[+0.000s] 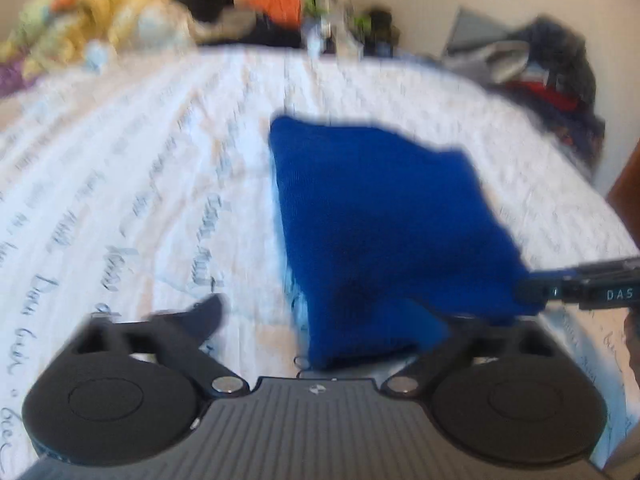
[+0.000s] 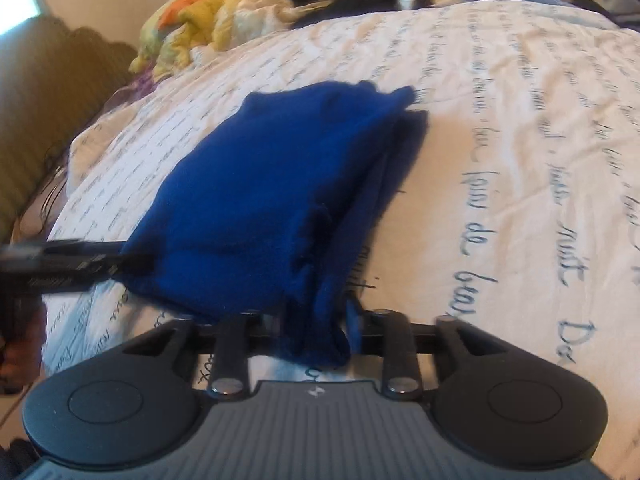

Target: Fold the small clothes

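The right gripper [image 2: 316,320] is clenching the near corner of the folded blue garment [image 2: 260,200] lying on the script-printed bedsheet [image 2: 520,140]; the left gripper [image 1: 332,320] is spread wide around its other corner.

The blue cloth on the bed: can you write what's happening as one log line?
item: folded blue knit cloth | on: white script-print bedsheet | right gripper: shut on cloth edge | left gripper: open, at cloth's near corner

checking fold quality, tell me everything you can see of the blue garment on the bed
The royal-blue knitted garment lies folded into a thick, roughly rectangular bundle on the white script-printed bedsheet. It looks soft and fleecy, with stacked layers and a ragged seam showing along one side. Its near edge bunches between the fingers of the right tool, which is shut on it. The left tool sits at another edge, fingers spread.
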`<state>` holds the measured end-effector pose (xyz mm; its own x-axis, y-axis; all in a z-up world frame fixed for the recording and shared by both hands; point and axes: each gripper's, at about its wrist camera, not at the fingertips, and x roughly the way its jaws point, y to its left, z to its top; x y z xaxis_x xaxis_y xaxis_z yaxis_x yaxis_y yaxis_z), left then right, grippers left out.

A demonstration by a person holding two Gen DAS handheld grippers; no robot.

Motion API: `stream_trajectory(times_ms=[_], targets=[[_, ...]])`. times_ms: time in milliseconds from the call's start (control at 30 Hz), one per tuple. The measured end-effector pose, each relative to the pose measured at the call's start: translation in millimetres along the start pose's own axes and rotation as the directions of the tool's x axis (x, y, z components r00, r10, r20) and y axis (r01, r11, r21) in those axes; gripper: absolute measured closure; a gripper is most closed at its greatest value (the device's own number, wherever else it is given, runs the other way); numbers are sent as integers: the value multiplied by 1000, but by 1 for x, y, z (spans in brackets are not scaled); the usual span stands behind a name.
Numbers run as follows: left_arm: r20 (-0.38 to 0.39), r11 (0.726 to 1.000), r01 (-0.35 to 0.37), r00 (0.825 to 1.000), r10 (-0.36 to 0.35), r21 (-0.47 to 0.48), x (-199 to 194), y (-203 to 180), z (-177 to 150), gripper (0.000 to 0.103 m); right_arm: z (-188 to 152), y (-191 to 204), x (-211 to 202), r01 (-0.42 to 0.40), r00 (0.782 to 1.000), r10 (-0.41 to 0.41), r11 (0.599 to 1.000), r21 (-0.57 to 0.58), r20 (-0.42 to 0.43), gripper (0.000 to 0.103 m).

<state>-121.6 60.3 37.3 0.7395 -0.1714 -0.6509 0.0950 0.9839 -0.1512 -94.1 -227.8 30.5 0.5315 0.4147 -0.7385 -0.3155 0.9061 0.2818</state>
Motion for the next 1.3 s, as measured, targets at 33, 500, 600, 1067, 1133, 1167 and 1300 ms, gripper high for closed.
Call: stream_trajectory(times_ms=[33, 500, 600, 1067, 1133, 1167, 1300], targets=[[27, 1000, 4, 1000, -4, -7, -9, -5, -4, 0, -4, 4, -7, 31, 999, -31, 1000, 0, 26, 44], [-98, 984, -160, 981, 167, 79, 23, -43, -41, 0, -46, 67, 14, 343, 939, -342, 939, -11, 29, 12], [-92, 982, -176, 979, 182, 69, 21, -44, -41, 0, -45, 66, 13, 359, 933, -360, 932, 41, 21, 11], [-126, 974, -223, 966, 225, 25, 20, -42, -34, 0, -45, 67, 17, 402, 915, -402, 914, 60, -1, 0], [-130, 974, -226, 965, 227, 23, 20, -43, -34, 0, -44, 67, 18, 402, 915, -403, 914, 59, -7, 0], [-133, 974, -227, 965, 228, 22, 20, -43, -34, 0, -44, 67, 18, 402, 916, -402, 914, 59, -8, 0], [-135, 973, -230, 964, 231, 20, 19, -43, -33, 0, -44, 66, 18, 401, 916, -402, 914, 58, -8, 0]])
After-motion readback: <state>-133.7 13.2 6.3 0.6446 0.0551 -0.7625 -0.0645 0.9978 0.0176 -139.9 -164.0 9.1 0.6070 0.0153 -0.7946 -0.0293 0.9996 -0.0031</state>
